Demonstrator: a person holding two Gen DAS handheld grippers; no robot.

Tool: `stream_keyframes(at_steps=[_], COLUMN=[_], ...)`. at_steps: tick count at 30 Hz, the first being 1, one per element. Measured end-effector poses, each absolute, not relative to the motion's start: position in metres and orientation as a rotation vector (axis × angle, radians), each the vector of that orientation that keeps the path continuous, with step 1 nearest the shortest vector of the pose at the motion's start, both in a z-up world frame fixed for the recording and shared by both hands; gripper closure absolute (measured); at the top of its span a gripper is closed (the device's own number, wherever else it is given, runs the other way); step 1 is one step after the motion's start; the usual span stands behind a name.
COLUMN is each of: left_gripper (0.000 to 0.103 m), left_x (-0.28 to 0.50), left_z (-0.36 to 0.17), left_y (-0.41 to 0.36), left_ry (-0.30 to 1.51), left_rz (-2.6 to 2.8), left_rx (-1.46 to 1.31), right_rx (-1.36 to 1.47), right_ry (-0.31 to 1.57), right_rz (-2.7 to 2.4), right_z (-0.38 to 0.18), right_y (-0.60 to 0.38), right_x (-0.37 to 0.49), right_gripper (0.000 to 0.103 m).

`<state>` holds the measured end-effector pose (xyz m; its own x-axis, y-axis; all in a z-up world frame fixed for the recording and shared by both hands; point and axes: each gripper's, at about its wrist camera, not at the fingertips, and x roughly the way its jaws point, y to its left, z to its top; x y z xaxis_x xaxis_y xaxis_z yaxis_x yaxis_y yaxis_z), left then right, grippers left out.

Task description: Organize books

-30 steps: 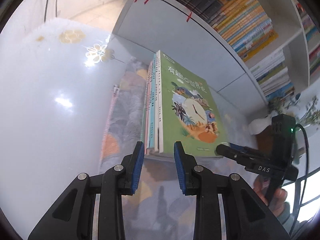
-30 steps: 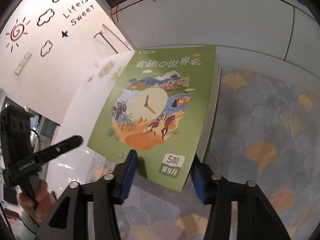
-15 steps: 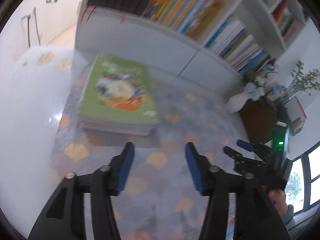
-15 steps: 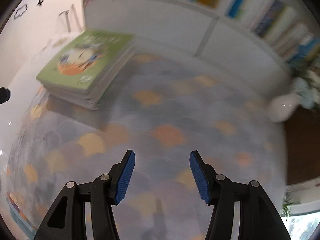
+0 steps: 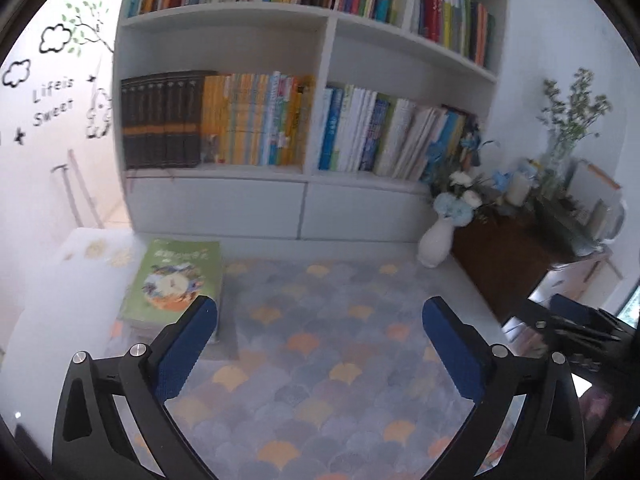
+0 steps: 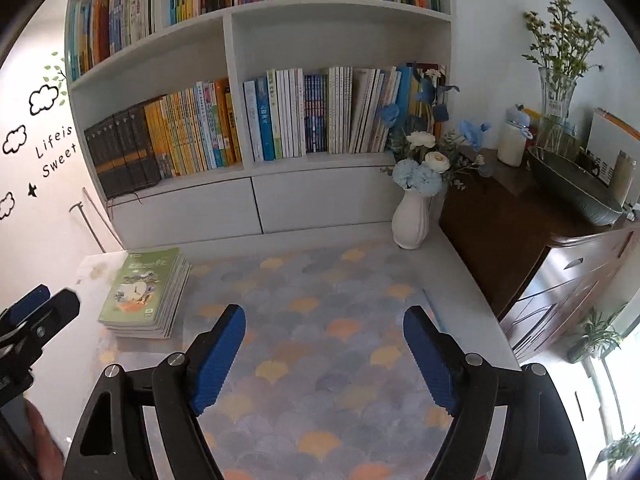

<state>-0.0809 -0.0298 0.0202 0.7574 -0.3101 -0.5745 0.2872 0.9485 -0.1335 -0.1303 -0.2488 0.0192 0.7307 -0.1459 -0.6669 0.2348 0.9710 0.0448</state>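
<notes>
Both claws spread w/ nothing between them: left claw [image 5: 320,336], right claw [image 6: 324,344]. Book stack [image 6: 144,292], green cover on top, lies flat at worktop [image 6: 320,288] far-left corner, below bookshelf [image 6: 240,92].

The top book [image 6: 138,285] has a green cover with an orange and white clock picture. The mat [image 6: 320,344] shows a fan-scale pattern in grey, blue and orange, and the pads [image 6: 218,360] are blue on black arms. The vase [image 6: 410,222] is white, the cabinet [image 6: 520,240] dark brown.
</notes>
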Motion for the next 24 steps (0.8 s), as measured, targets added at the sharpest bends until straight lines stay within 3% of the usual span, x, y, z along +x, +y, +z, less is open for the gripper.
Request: stream_keyframes(at_steps=[3,10,24], left_gripper=[0.000,0.000,0.000], left_x=[-0.079,-0.091,-0.061], left_z=[0.018,0.010,-0.017], left_y=[-0.040,-0.037,-0.005], left_ry=[0.711,0.708,0.823], left_rz=[-0.248,-0.161,-0.151], left_rx=[0.041,0.102,0.032], right_rx=[0.178,0.155,0.133], right_ry=[0.718,0.745,0.821], right_rz=[-0.169,-0.139,-0.088], right_z=[0.022,0.012,-0.011], right_y=[-0.256,-0.251,-0.226], right_x=[-0.141,-0.134,-0.115], right_gripper=[0.024,0.024,0.024])
